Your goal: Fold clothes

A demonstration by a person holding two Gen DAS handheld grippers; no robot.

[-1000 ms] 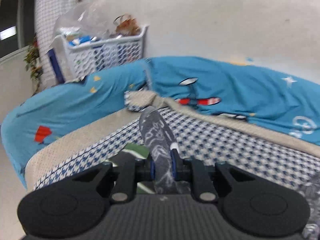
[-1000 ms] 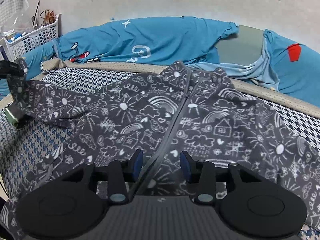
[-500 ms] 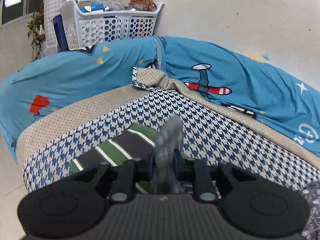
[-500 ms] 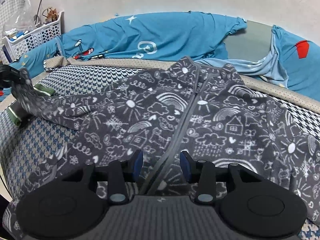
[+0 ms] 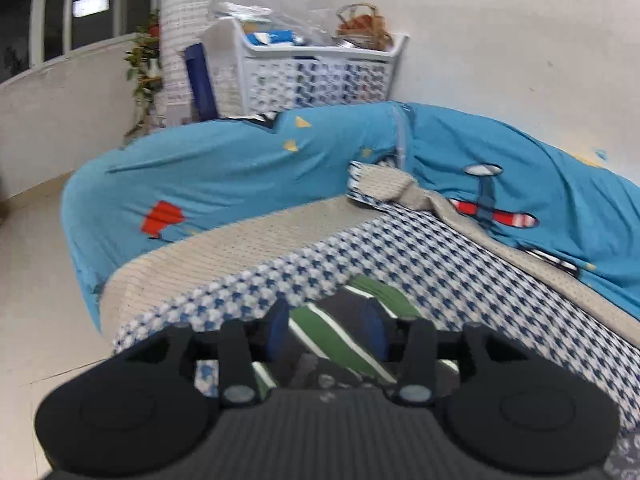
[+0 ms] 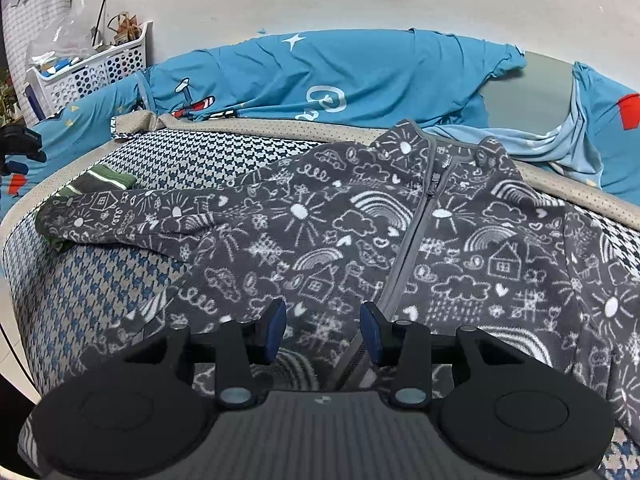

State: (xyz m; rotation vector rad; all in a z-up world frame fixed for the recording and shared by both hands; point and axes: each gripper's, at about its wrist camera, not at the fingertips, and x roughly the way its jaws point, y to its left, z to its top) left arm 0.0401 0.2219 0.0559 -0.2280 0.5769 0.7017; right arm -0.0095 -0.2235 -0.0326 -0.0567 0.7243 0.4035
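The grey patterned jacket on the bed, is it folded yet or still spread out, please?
Spread out: the jacket lies flat, zipped front up, one sleeve stretched outward.

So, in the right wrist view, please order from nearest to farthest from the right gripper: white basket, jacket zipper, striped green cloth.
From the right gripper:
1. jacket zipper, just ahead, slightly right.
2. striped green cloth, far left, under the sleeve end.
3. white basket, back left by the wall.

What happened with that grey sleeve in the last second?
The left gripper let go of the sleeve and opened; the sleeve now lies stretched out over the green striped garment. The right gripper stayed open over the jacket, which stayed spread flat.
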